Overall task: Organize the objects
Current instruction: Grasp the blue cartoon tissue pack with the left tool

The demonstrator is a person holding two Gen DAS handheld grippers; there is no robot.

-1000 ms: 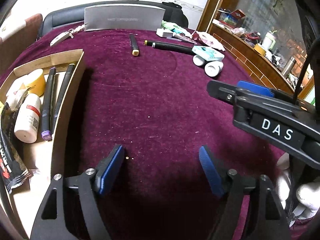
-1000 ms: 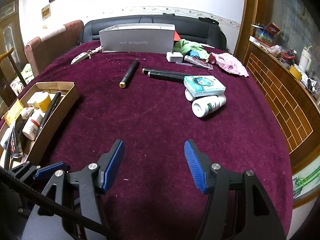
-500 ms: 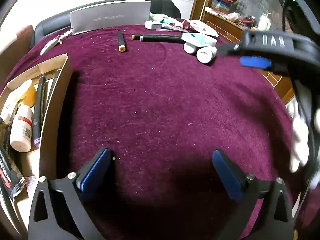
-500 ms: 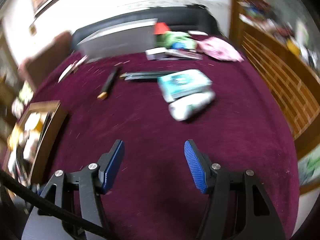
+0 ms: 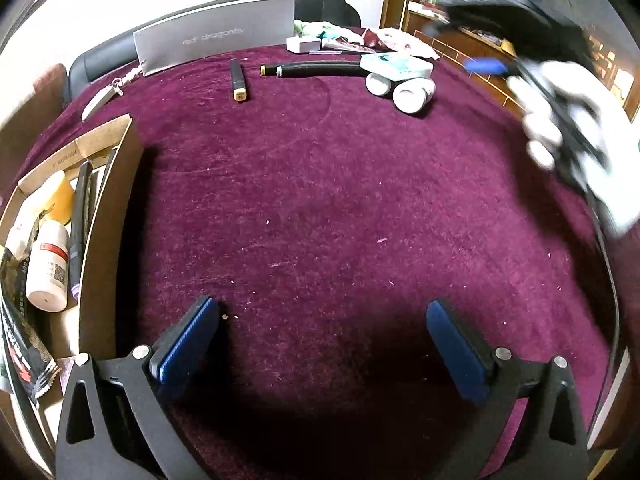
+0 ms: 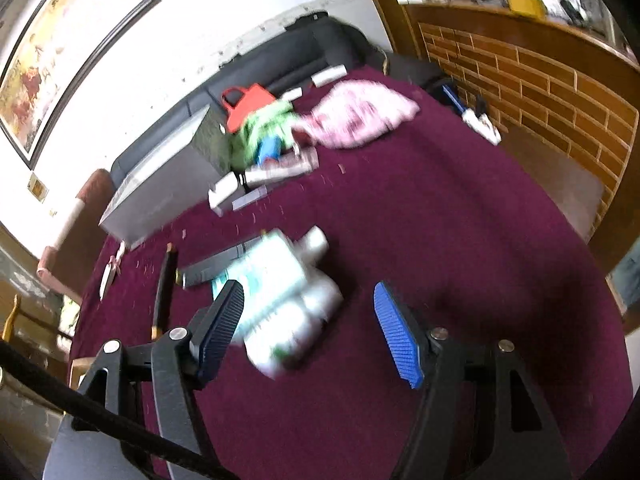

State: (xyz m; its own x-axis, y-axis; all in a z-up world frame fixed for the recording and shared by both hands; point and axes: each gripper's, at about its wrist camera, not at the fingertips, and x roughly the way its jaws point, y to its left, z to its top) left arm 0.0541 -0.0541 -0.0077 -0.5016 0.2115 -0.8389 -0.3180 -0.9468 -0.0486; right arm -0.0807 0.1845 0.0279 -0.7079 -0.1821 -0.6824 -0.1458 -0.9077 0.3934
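Task partly done. Cardboard box (image 5: 108, 216) at the tabletop's (image 5: 320, 200) left edge already holds a white bottle (image 5: 47, 272), a yellow-capped container (image 5: 60, 196), dark pens (image 5: 82, 200) and a black packet (image 5: 20, 352).

Still loose, on the far side of the tabletop from the box: a black marker (image 5: 239, 79), a long black tube (image 5: 316, 69), a teal packet (image 5: 396, 66) lying on two white bottles (image 5: 412, 94), plus keys (image 5: 105, 96) near the box's far corner.

Left hand-held gripper (image 5: 320, 348) is released, jaws just widened fully, nothing between them, over bare cloth right of the box. Right hand-held gripper (image 6: 308, 328) is also released, jaws just widening, the blurred packet-and-bottle pile (image 6: 288, 292) just ahead and partly between them, not yet clamped. Likely next pick.

Surface: maroon velvet cloth, lint specks. Room: grey shoebox (image 5: 216, 40) and clothes at the far edge from the box, dark sofa behind, framed picture (image 6: 60, 52) on a white wall, brick-pattern counter (image 6: 540, 88).
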